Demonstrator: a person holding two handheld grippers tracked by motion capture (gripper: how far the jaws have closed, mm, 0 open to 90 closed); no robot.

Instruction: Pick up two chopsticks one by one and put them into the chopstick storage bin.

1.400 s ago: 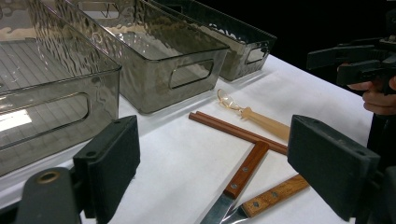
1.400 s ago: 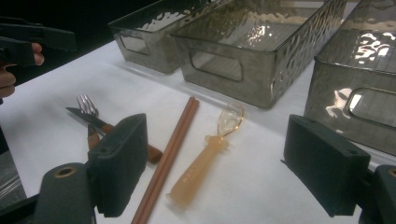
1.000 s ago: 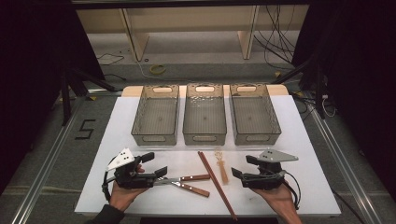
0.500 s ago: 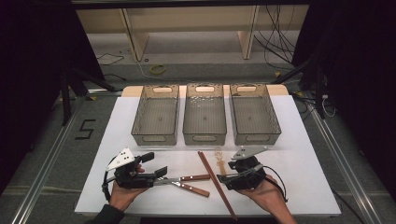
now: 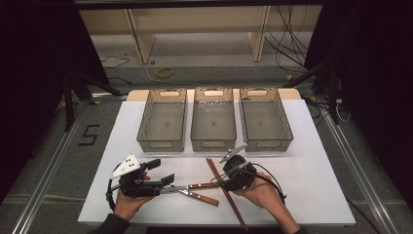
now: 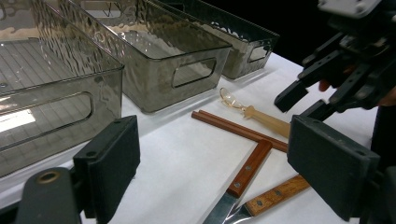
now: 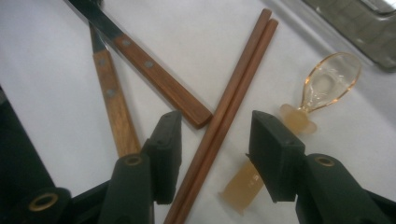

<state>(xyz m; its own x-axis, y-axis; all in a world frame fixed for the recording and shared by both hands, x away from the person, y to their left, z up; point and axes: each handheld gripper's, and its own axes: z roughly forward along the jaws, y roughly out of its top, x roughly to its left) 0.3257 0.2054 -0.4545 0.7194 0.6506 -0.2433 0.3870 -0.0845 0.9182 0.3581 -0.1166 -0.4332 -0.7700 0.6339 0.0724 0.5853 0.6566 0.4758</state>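
Smooth wooden chopsticks (image 7: 224, 116), glossy clear plastic spoon (image 7: 322, 88), matt white tabletop (image 5: 316, 170)

Three bins (image 5: 213, 119) are walling off the table (image 5: 321, 185) at the far side; knives (image 5: 197, 191), chopsticks (image 5: 226, 192) and spoon (image 7: 299, 116) are crowding the near middle; right side is lying open.

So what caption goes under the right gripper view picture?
Right gripper closing around the chopsticks, beside a spoon and two knives.

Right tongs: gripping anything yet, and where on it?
Nothing held. The right tongs straddle the chopsticks around mid-length, jaws just closing but pads not yet touching.
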